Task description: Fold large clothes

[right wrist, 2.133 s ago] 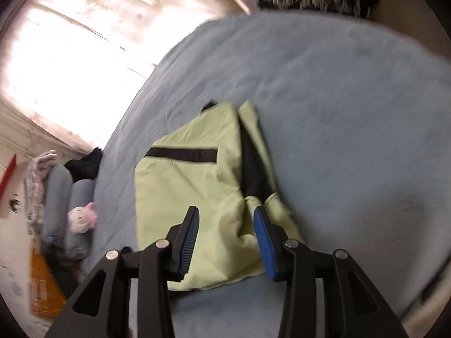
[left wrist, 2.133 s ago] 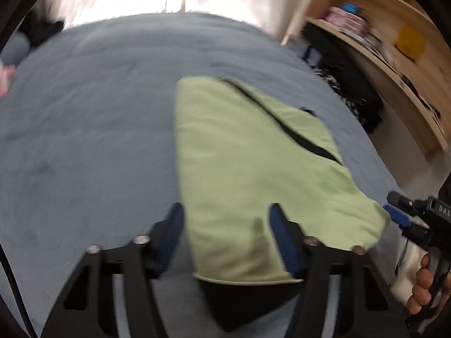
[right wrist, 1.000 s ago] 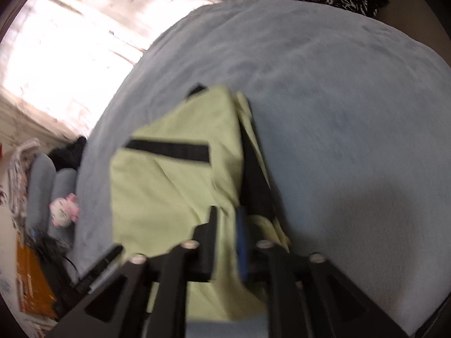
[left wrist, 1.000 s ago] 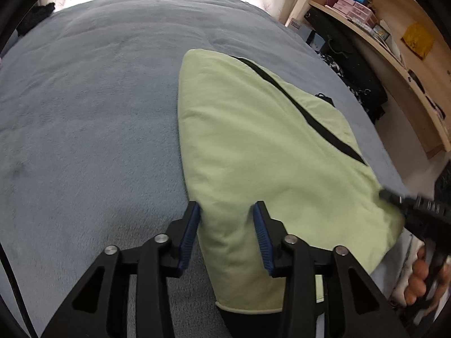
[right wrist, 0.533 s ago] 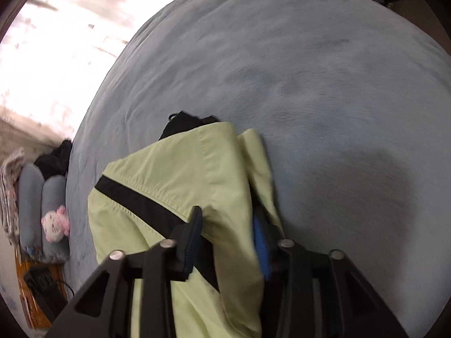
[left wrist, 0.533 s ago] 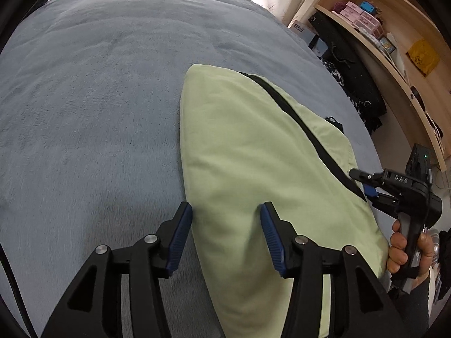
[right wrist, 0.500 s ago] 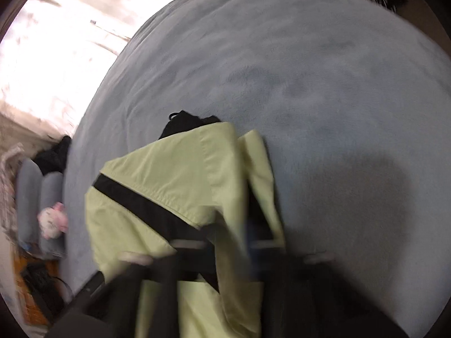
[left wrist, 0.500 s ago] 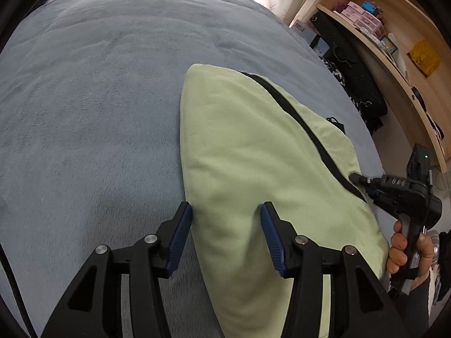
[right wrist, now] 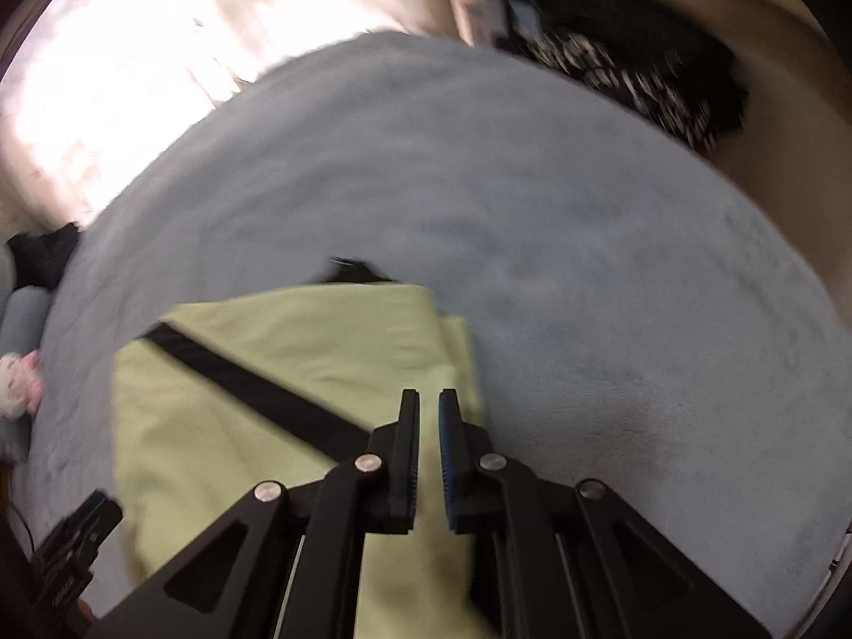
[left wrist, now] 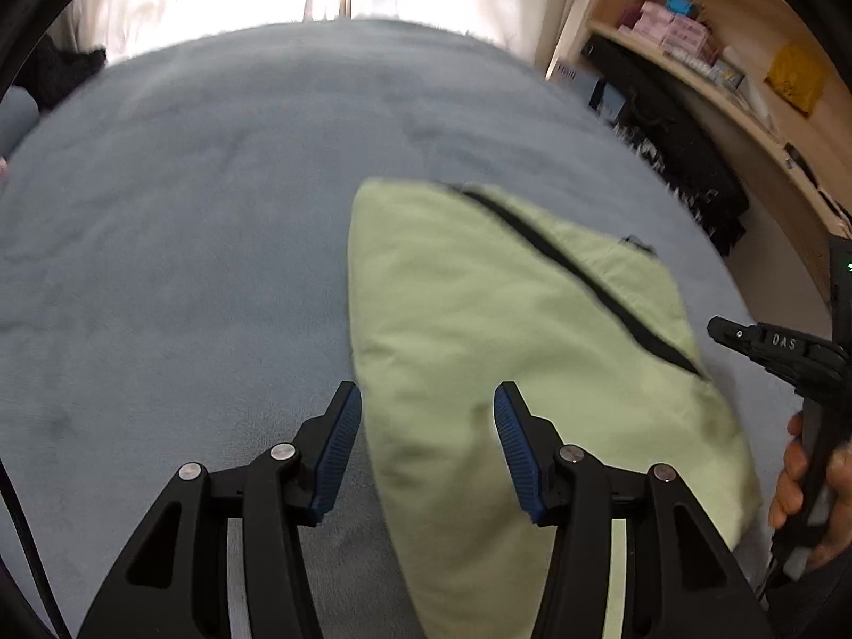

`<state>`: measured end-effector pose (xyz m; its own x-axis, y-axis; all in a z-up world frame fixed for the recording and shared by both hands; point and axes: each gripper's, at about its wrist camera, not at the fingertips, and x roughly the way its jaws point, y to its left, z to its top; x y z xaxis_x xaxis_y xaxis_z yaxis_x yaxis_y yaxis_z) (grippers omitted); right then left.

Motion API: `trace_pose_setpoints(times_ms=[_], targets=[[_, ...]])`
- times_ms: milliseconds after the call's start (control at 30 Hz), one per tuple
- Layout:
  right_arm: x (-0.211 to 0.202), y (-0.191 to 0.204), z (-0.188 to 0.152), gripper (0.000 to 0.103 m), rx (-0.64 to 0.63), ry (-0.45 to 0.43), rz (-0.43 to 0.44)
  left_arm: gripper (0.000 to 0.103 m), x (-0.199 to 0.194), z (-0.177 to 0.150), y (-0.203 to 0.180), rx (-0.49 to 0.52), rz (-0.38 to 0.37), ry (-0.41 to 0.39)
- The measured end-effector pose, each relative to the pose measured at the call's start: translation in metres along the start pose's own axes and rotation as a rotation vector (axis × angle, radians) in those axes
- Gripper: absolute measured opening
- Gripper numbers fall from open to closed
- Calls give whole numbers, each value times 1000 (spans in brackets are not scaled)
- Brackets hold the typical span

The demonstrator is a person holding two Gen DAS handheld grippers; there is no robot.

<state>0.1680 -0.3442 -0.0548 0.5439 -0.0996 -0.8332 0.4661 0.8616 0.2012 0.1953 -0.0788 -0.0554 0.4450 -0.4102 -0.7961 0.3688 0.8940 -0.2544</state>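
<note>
**Garment folded once on bed; both hand-held grippers clear of the cloth**

Step in hand, as judged: between folds. The light-green garment (left wrist: 511, 351) lies on the grey-blue bed (left wrist: 186, 266) as a compact, doubled-over shape, a black stripe (left wrist: 580, 277) running diagonally across its top layer. A second green layer edge shows under the top one on the side away from the pillows (right wrist: 460, 351), and a small black piece (right wrist: 349, 269) peeks out at the garment's far edge.

Left hand-held gripper (left wrist: 426, 447): fingers apart, nothing pressed between the pads. Seen from its own camera, it straddles the garment's near-left edge; whether the cloth is touched cannot be told, and the frame is slightly blurred.

Right hand-held gripper (right wrist: 428, 458): fingers almost together, jaws opening slightly, a narrow gap with no cloth visible in it. It hovers above the garment's near corner on the side away from the pillows. In the left view it sits just off the garment's right edge, apart from the cloth, a hand (left wrist: 809, 479) on its handle.

Next move, as judged: another fold looks needed to finish the bundle. That calls for each gripper to take an edge of all layers together, lift low, and carry it across evenly so the stripe side does not bunch.
</note>
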Motion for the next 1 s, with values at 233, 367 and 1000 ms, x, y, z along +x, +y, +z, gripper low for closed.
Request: trace_pose_setpoints(times_ms=[233, 367, 1000], targets=[[2, 64, -61, 7, -162, 162, 267, 46, -25, -31, -41, 39, -19, 11], [22, 50, -80, 6, -165, 183, 161, 38, -13, -53, -52, 74, 30, 82], [-5, -21, -79, 5, -34, 69, -31, 37, -23, -65, -45, 24, 82, 66]])
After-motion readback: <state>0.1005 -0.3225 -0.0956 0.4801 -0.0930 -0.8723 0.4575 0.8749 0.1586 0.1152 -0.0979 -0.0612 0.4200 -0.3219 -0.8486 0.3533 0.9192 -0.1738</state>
